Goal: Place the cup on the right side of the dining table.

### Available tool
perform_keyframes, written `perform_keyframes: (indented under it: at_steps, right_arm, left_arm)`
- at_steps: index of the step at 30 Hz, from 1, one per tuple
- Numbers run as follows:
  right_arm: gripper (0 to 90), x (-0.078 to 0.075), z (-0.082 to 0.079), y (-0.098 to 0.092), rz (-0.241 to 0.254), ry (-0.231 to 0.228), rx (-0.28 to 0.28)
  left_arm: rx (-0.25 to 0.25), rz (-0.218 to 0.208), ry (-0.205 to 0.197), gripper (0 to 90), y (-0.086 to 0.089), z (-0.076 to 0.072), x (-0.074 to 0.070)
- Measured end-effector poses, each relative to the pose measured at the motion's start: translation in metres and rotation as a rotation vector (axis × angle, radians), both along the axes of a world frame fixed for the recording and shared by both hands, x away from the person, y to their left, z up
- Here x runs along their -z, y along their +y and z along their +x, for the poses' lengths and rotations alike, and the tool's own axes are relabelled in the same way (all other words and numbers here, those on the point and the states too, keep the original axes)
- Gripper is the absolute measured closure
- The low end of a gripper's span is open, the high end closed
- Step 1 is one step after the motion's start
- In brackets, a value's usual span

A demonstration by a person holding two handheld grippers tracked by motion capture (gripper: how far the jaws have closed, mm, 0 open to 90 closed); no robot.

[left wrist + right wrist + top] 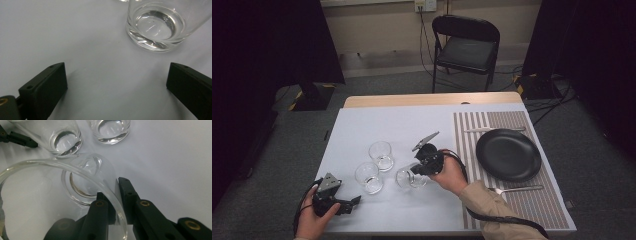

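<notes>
We work at a table covered with a white cloth. A striped placemat lies along its right side and carries a black plate, with a knife on the far side of the plate and a fork on the near side. A black folding chair stands on the floor well beyond the far edge.

Left of the placemat, three clear glasses sit close together on the cloth. The far glass and the left glass stand upright and untouched, just beside each other. The third glass lies to their right, near the middle of the cloth.

Our right gripper holds that third glass by the rim: in the right gripper view one jaw sits inside the wall and the other outside, pinching the glass wall between them. The glass looks slightly tilted.

Our left gripper rests near the left front corner, jaws spread wide with nothing between them; the left glass stands just ahead of it, apart from the jaws.
</notes>
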State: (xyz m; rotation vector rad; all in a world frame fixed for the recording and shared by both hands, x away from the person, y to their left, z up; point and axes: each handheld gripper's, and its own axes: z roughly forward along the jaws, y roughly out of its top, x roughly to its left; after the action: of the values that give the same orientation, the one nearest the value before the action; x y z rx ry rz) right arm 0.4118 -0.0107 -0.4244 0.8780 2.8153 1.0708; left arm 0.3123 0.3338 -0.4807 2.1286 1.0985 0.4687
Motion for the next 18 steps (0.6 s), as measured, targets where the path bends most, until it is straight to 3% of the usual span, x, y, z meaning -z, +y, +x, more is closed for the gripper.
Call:
perform_keyframes:
  at_steps: [18]
  right_arm:
    - [85.3, -0.025, 0.013, -0.035, -0.02, -0.037, 0.094]
  left_arm:
    - [0.0, -0.001, 0.0, 2.5, 0.0, 0.0, 0.0]
